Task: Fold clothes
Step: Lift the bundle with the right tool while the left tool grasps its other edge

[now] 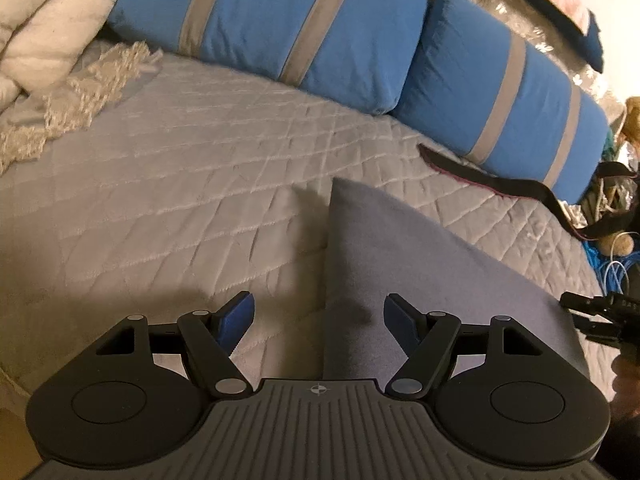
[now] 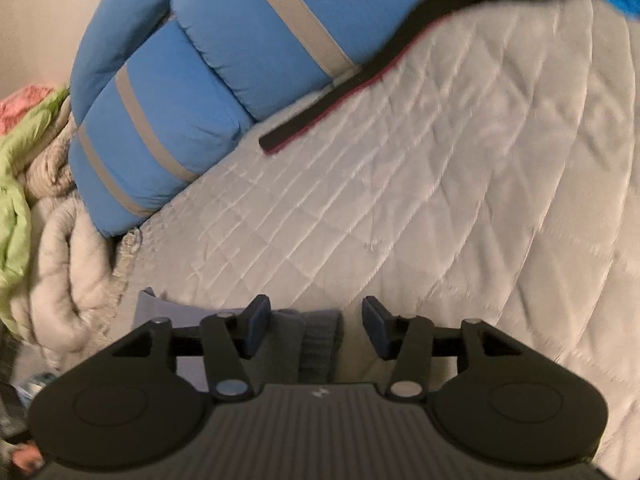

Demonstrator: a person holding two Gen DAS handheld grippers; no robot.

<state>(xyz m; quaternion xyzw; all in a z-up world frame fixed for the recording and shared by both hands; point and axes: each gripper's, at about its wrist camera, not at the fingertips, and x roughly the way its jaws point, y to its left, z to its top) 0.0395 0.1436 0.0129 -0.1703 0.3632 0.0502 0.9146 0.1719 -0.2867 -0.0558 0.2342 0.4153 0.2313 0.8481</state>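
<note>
A grey-blue folded garment (image 1: pixel 420 264) lies flat on the quilted grey bedspread (image 1: pixel 180 184), its left edge running up between my left gripper's fingers. My left gripper (image 1: pixel 319 320) is open and empty, just above that edge. The right gripper shows at the far right edge of the left wrist view (image 1: pixel 600 316). In the right wrist view my right gripper (image 2: pixel 316 330) is open, with the garment's ribbed grey cuff or hem (image 2: pixel 316 344) lying between its fingers, not clamped. More of the garment (image 2: pixel 160 308) shows at the lower left.
Two blue pillows with grey stripes (image 1: pixel 304 20) (image 2: pixel 224 60) lie along the far side of the bed. A black strap with a red edge (image 1: pixel 500 184) (image 2: pixel 360 84) lies by them. A cream duvet and fringed throw (image 1: pixel 60 60) are at the left. Cables and clutter (image 1: pixel 616 256) sit off the right edge.
</note>
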